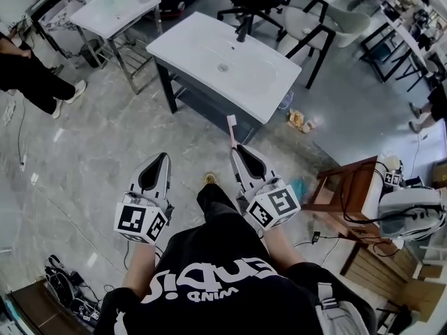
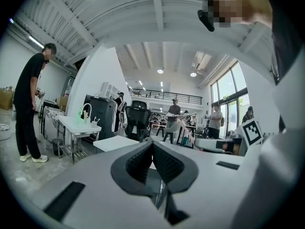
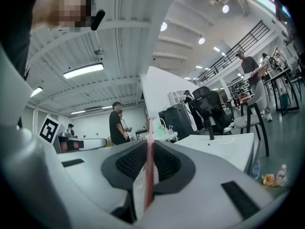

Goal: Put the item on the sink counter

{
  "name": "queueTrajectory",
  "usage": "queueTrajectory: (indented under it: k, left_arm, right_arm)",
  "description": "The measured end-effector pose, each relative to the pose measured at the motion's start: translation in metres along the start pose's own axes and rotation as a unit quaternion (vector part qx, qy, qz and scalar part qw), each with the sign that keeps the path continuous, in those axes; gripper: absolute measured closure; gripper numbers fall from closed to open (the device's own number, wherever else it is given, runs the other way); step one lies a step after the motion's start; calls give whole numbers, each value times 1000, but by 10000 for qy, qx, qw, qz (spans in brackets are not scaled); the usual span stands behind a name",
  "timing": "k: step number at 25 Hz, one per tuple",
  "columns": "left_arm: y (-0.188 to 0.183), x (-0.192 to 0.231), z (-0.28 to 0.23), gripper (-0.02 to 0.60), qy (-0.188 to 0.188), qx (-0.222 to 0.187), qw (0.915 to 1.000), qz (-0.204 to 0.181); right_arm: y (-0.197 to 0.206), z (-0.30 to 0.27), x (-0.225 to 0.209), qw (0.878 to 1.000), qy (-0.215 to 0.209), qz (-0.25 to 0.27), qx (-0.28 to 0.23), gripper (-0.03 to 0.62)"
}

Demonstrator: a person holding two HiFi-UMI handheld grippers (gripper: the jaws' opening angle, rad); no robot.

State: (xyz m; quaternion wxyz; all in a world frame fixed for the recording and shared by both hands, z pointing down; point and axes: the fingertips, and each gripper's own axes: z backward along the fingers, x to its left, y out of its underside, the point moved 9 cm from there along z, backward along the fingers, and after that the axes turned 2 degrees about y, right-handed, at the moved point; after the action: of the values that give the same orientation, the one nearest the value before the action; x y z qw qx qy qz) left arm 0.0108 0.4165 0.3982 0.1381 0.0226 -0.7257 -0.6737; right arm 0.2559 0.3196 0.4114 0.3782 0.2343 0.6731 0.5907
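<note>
A pink toothbrush [image 1: 231, 127] sticks out forward from my right gripper [image 1: 237, 149], whose jaws are shut on its handle. In the right gripper view the toothbrush [image 3: 149, 162] runs as a thin pink strip between the black pads. My left gripper [image 1: 163, 158] is held beside it, shut and with nothing in it; its pads [image 2: 143, 161] press together. The white sink counter [image 1: 183, 42] with a black faucet [image 1: 242, 29] stands ahead on the floor, apart from both grippers. It also shows as a white slab, the sink counter [image 3: 224, 146], in the right gripper view.
A second white table [image 1: 105, 18] with bottles stands at the back left. A person [image 1: 31, 75] stands at the far left. Black chairs [image 1: 307, 19] are behind the sink. A wooden stand [image 1: 349, 190] with cables is on the right. Litter [image 1: 300, 121] lies on the floor.
</note>
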Motion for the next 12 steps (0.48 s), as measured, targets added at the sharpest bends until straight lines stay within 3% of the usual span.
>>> queueTrajectory:
  k: [12]
  left_arm:
    - [-25,51,-108,561,-192,3,9998,107]
  right_arm:
    - [-35,-98,-76,9998,-171,85,112,534]
